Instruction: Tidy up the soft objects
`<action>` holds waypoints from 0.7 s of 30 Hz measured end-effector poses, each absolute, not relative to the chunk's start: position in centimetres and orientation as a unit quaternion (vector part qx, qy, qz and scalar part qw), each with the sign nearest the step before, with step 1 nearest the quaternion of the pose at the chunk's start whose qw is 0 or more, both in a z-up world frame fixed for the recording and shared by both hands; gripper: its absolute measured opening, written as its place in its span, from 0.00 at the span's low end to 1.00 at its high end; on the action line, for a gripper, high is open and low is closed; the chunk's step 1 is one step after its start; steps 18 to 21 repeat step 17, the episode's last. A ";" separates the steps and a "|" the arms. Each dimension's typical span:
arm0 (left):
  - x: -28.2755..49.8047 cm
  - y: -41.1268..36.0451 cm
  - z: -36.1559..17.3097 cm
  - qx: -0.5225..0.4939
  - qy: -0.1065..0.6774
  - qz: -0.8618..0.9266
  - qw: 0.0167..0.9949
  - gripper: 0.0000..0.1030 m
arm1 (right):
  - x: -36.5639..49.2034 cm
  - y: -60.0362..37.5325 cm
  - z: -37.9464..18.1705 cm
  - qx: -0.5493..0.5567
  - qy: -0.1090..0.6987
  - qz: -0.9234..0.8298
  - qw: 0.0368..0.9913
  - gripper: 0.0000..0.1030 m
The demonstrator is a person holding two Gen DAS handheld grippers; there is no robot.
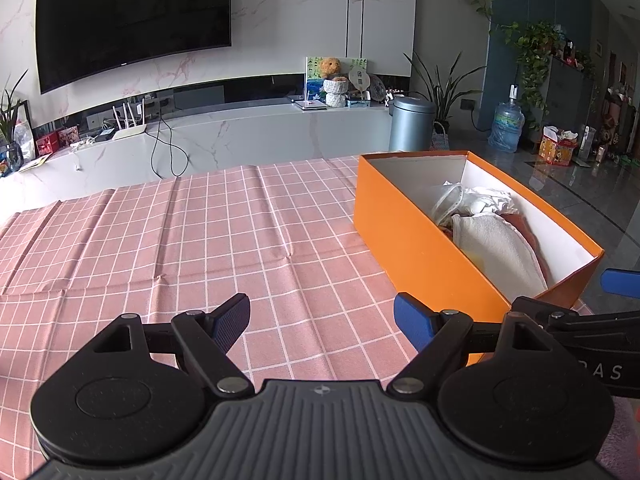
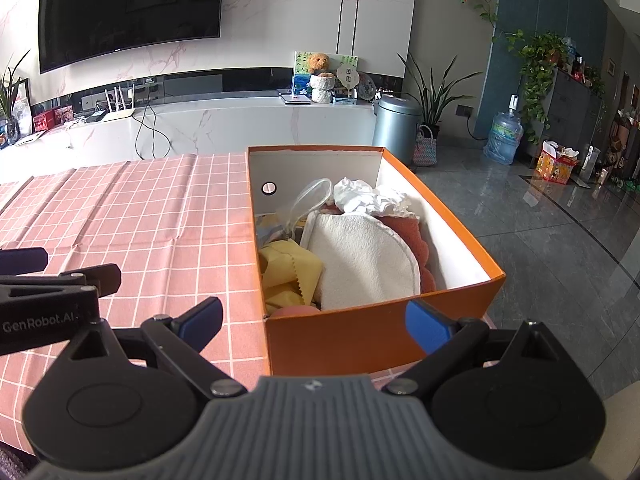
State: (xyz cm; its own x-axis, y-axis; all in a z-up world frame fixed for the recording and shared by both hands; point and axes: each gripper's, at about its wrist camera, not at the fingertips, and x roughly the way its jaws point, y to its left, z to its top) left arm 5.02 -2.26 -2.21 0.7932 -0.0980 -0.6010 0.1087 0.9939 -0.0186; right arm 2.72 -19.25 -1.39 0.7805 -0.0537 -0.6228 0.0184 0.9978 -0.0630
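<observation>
Nearest: left gripper (image 1: pixel 322 322), jaws spread wide and empty, held low over bare cloth; right gripper (image 2: pixel 314 322), jaws likewise wide and empty, straddling the near end wall of the box. Next: pink checked tablecloth (image 1: pixel 160 240), creased, with no loose soft item on any part of it that shows. Next: orange box (image 2: pixel 360 336), lidless, white inside, standing at the table's right edge beside the floor. Contents, front to back: yellow cloth (image 2: pixel 288 272) against the left wall; cream towel (image 2: pixel 360 260) across the middle, lying on a pink-red cloth (image 2: pixel 404 232); clear plastic bag (image 2: pixel 308 200) behind the yellow cloth; crumpled white cloth (image 2: pixel 368 196) towards the far end. A rounded pink item at the near left corner is too hidden to name. Beyond: white TV counter, bin, plants, water jug on the floor. Judgement: collecting looks finished or nearly so, since all visible soft items sit in the box; at most tidying remains.
</observation>
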 end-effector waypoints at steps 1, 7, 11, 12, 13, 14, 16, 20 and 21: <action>5.0 -2.3 -2.2 0.008 0.317 -0.055 0.947 0.93 | 2.7 -19.2 -1.4 -0.027 0.331 -0.019 0.943 0.94; 5.0 -2.3 -2.3 0.008 0.317 -0.055 0.947 0.93 | 2.7 -19.2 -1.5 -0.027 0.331 -0.019 0.943 0.94; 5.0 -2.2 -1.9 0.004 0.317 -0.058 0.947 0.93 | 2.7 -19.2 -1.5 -0.027 0.331 -0.019 0.943 0.94; 4.9 -2.1 -1.8 0.002 0.316 -0.058 0.947 0.93 | 2.7 -19.2 -1.5 -0.028 0.332 -0.019 0.943 0.94; 5.0 -2.0 -1.8 0.002 0.316 -0.057 0.947 0.93 | 2.7 -19.2 -1.5 -0.028 0.331 -0.019 0.943 0.94; 5.0 -1.9 -1.7 0.001 0.316 -0.057 0.947 0.93 | 2.8 -19.2 -1.4 -0.028 0.331 -0.018 0.943 0.94; 5.0 -1.9 -1.8 -0.001 0.317 -0.055 0.947 0.93 | 2.8 -19.1 -1.5 -0.029 0.331 -0.018 0.943 0.94; 5.0 -1.9 -1.8 -0.001 0.317 -0.054 0.947 0.93 | 2.8 -19.1 -1.5 -0.029 0.332 -0.017 0.943 0.94; 5.0 -1.9 -1.8 -0.001 0.317 -0.054 0.947 0.93 | 2.8 -19.1 -1.5 -0.029 0.332 -0.017 0.943 0.94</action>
